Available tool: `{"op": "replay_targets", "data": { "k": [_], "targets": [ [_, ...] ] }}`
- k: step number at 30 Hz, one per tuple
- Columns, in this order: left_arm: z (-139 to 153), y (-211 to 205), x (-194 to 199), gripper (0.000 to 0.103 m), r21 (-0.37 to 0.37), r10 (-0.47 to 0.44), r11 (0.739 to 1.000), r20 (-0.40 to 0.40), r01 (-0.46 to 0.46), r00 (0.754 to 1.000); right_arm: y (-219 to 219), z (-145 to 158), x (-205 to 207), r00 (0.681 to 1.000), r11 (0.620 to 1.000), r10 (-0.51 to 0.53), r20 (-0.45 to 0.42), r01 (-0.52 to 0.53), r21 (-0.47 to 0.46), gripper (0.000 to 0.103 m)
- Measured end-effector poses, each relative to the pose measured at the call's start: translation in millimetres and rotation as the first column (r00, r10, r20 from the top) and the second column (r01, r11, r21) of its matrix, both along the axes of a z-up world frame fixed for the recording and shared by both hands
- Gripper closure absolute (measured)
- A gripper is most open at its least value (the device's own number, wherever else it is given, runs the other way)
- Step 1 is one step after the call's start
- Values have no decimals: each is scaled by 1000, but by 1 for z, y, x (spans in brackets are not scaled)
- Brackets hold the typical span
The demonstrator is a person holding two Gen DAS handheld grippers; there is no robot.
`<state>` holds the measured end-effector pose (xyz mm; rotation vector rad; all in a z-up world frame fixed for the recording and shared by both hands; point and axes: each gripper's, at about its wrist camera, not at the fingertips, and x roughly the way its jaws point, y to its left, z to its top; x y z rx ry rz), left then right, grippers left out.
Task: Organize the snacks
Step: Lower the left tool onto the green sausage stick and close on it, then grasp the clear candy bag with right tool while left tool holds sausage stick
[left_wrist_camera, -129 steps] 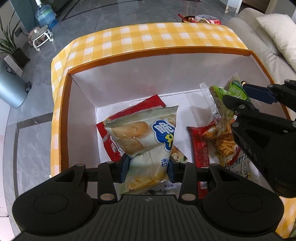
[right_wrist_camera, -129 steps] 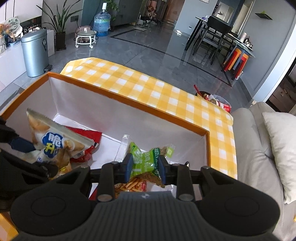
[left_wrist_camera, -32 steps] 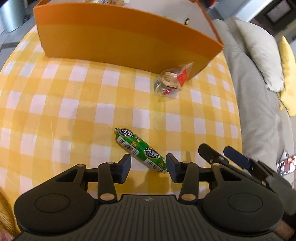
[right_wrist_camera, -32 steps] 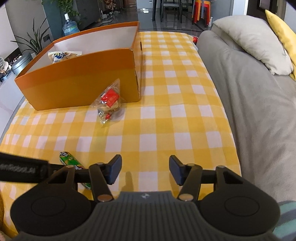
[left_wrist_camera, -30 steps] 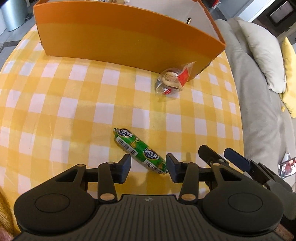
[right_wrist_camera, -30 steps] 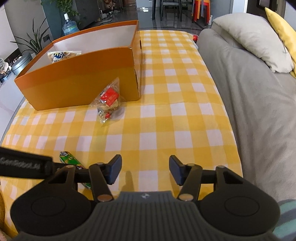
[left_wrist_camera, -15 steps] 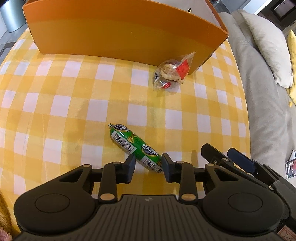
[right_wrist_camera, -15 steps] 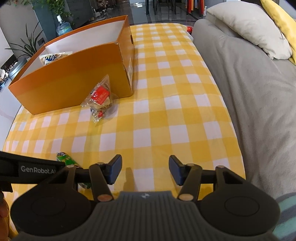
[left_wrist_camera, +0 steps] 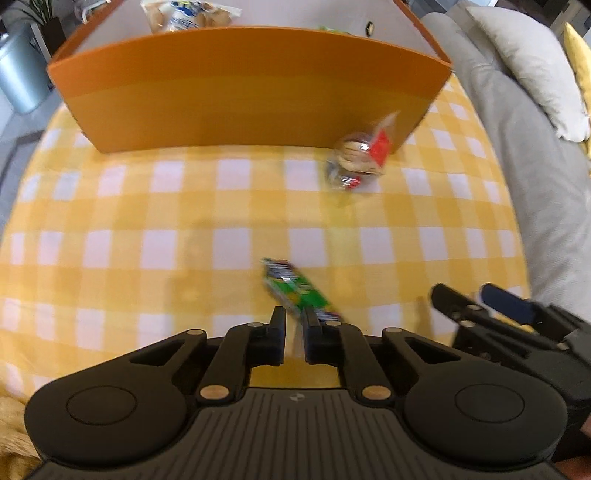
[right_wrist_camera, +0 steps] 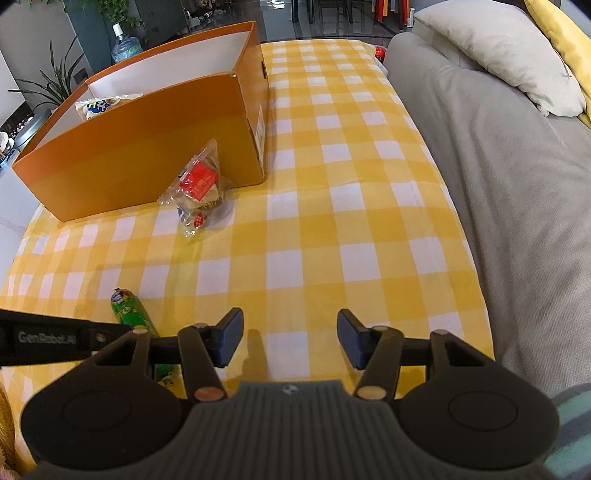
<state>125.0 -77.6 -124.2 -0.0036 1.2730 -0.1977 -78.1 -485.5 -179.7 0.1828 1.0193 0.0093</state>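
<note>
A green sausage stick [left_wrist_camera: 297,290] lies on the yellow checked tablecloth [left_wrist_camera: 147,221]. My left gripper [left_wrist_camera: 294,320] is shut on its near end. The stick also shows in the right wrist view [right_wrist_camera: 129,310]. A clear snack pack with a red label [left_wrist_camera: 360,158] leans against the orange box [left_wrist_camera: 251,88]; it shows in the right wrist view too [right_wrist_camera: 197,188]. The box [right_wrist_camera: 147,140] holds a chips bag [left_wrist_camera: 188,14]. My right gripper [right_wrist_camera: 288,338] is open and empty above the cloth, to the right of the stick.
A grey sofa [right_wrist_camera: 517,184] with a light pillow [right_wrist_camera: 498,48] runs along the table's right edge. A grey bin [left_wrist_camera: 18,74] stands on the floor at far left. A water bottle [right_wrist_camera: 125,48] and a plant [right_wrist_camera: 55,88] are beyond the box.
My left gripper's jaws have closed from open onto the near end of the green sausage stick. The view has tilted toward the box. The right gripper stays open.
</note>
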Motion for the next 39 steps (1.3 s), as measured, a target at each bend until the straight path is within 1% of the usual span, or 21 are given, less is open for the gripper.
{"op": "replay_targets", "data": {
  "k": [2, 4, 7, 10, 11, 13, 18, 19, 20, 21, 23, 26, 29, 30, 32, 33, 37, 39],
  "targets": [
    [-1, 7, 1, 93, -18, 14, 1000, 1, -14, 1000, 0, 0, 0, 1000, 1000, 3, 1, -3, 0, 49],
    [-3, 13, 2, 90, -75, 47, 996, -12, -48, 999, 2, -1, 0, 1000, 1000, 10, 5, -10, 1, 49],
    [-6, 18, 1, 89, -203, 84, 975, -61, -94, 995, 4, -1, -1, 1000, 1000, 21, 12, -21, 6, 49],
    [-10, 17, 2, 84, -259, 135, 953, -89, -154, 987, 4, -2, -1, 1000, 1000, 24, 7, -24, 10, 49],
    [-10, 15, 3, 81, -260, 146, 952, -88, -164, 985, 5, -3, -1, 1000, 1000, 24, -1, -24, 5, 49],
    [-9, 11, 4, 81, -249, 152, 954, -68, -164, 986, 5, -5, 0, 1000, 1000, 24, -15, -24, -1, 50],
    [-10, -1, 7, 81, -187, 172, 966, -43, -177, 984, 7, -6, 1, 1000, 1000, 24, -19, -25, -6, 51],
    [-13, -2, 9, 76, -184, 179, 965, -57, -186, 982, 7, -7, 1, 999, 1000, 25, -22, -25, -7, 51],
    [-15, -2, 10, 69, -187, 192, 961, -71, -202, 979, 7, -7, 1, 999, 1000, 24, -23, -25, -7, 51],
    [-18, -1, 12, 65, -187, 209, 957, -87, -222, 974, 7, -7, 1, 999, 1000, 23, -25, -23, -6, 51],
    [-21, -3, 14, 65, -192, 208, 956, -91, -222, 974, 6, -8, 2, 999, 1000, 20, -26, -20, -4, 51],
    [-25, -6, 16, 61, -188, 203, 958, -92, -217, 975, 6, -9, 3, 999, 1000, 19, -28, -19, 0, 51],
    [-24, -11, 17, 62, -160, 186, 968, -63, -194, 980, 7, -9, 3, 999, 1000, 22, -26, -22, 4, 51],
    [-24, -12, 18, 65, -153, 173, 972, -55, -179, 983, 7, -9, 4, 999, 1000, 24, -25, -23, 5, 51],
    [-24, -14, 19, 75, -145, 146, 978, -44, -151, 988, 8, -10, 4, 999, 1000, 27, -23, -27, 7, 50],
    [-24, -14, 19, 77, -134, 133, 981, -39, -137, 990, 8, -10, 4, 999, 1000, 28, -20, -28, 9, 50],
    [-22, -12, 20, 78, -83, 84, 993, -12, -85, 996, 9, -7, 4, 999, 999, 32, 10, -33, 18, 49],
    [-20, -8, 22, 78, -58, 66, 996, 3, -65, 998, 11, -5, 4, 999, 999, 33, 36, -33, 9, 45]
  ]
}}
